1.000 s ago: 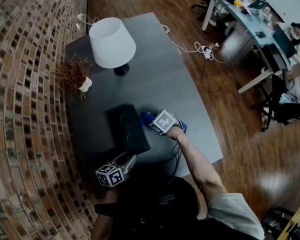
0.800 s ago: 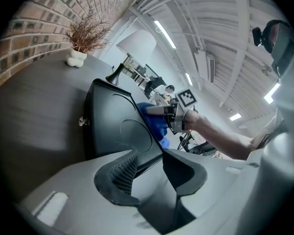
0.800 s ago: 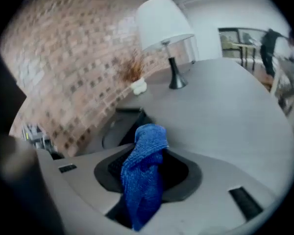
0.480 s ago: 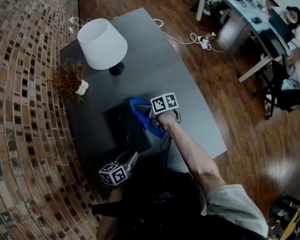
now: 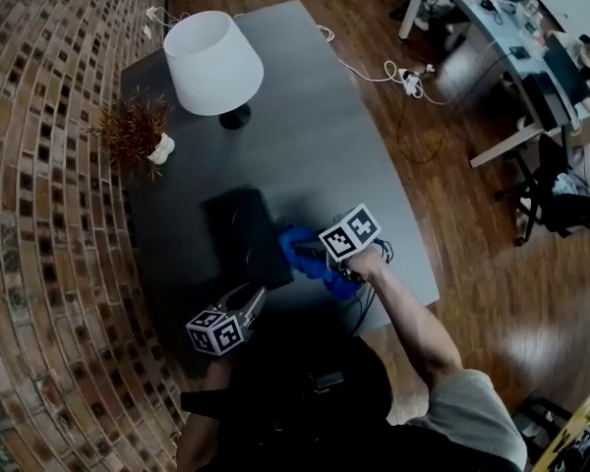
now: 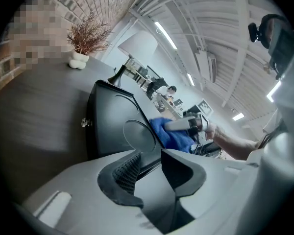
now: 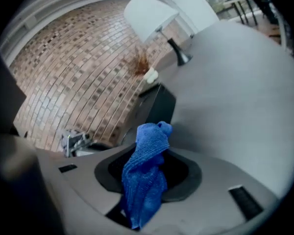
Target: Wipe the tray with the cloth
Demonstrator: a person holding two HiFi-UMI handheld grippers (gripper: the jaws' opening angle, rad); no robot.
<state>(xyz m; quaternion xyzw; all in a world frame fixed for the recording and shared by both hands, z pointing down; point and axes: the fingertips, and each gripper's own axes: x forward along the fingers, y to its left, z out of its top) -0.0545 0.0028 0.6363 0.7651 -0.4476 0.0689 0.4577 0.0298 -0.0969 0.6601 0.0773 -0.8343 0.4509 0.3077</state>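
Head view: grey rectangular table (image 5: 364, 165) beside a brick wall (image 5: 39, 214). On it, upper left, stand a lamp with a white conical shade (image 5: 213, 64) and a dried brown plant in a small white pot (image 5: 138, 138). At centre a black moulded plastic tray (image 5: 238, 229) lies flat on the table. A blue terry cloth (image 5: 297, 244) is at the tray's right rim, pinched in the right gripper (image 5: 320, 257); whether it touches the tray cannot be told. The left gripper (image 5: 258, 295) is at the tray's near edge, lower centre. Left gripper view: jaws, having just closed in, clamped on the tray's near rim, with the cloth beyond the tray's right side. Right gripper view: jaws, just closing further, grasp the cloth, bunched between them at lower centre. The tray lies behind it, lamp and plant at upper centre.
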